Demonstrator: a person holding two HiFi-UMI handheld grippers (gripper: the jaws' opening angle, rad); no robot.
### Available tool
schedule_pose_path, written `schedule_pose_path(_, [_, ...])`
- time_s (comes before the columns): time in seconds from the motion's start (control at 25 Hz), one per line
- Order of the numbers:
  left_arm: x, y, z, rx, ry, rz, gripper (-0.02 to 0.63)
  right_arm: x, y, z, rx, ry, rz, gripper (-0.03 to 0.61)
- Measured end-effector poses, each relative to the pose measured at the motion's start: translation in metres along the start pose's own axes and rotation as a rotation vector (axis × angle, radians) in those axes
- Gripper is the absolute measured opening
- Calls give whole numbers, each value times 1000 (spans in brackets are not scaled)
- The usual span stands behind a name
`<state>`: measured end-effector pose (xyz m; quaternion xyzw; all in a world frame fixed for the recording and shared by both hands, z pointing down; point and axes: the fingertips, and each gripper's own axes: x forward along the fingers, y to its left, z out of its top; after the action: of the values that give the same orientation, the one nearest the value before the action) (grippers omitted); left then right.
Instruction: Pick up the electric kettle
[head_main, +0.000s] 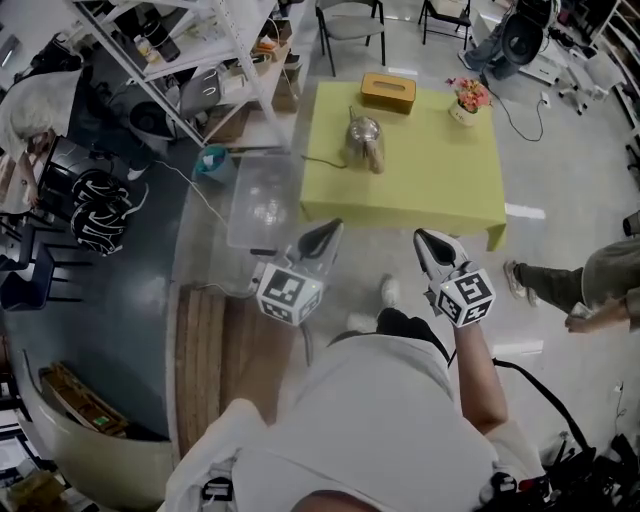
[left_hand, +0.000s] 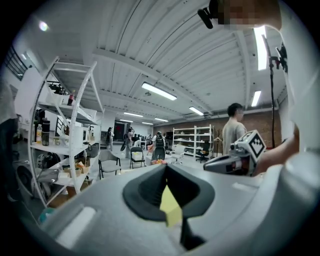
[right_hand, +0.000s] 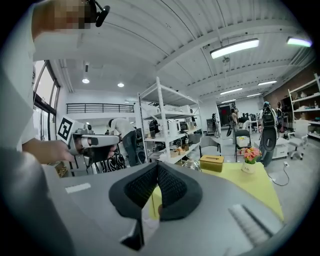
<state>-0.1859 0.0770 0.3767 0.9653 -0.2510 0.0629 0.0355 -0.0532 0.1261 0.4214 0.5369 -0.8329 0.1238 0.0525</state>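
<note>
The electric kettle (head_main: 365, 143), shiny metal with a cord trailing left, stands on the yellow-green table (head_main: 440, 185). In the right gripper view the kettle (right_hand: 191, 163) shows small, just past the jaws. Both grippers hover side by side short of the table's near edge, pointing toward it and well away from the kettle. My left gripper (head_main: 333, 227) (left_hand: 166, 166) has its jaws together with nothing held. My right gripper (head_main: 420, 236) (right_hand: 157, 163) is also shut and empty. Each gripper shows in the other's view: the right gripper (left_hand: 235, 160), the left gripper (right_hand: 92, 142).
An orange-brown tissue box (head_main: 388, 92) and a small flower pot (head_main: 470, 98) sit at the table's far side. A clear plastic bin (head_main: 265, 200) lies on the floor left of the table, beside white shelving (head_main: 200, 60). A person's leg (head_main: 555, 285) is at right.
</note>
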Motion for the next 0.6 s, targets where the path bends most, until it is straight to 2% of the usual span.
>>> schedule_pose_path(0.28, [10,16,-2,-4,-6,12,5,15,-6,7,-4,-8,15,5])
schedule_pose_path(0.6, [41,31,4,2,-11,29,5,44,-39,20,-16,-2,56,5])
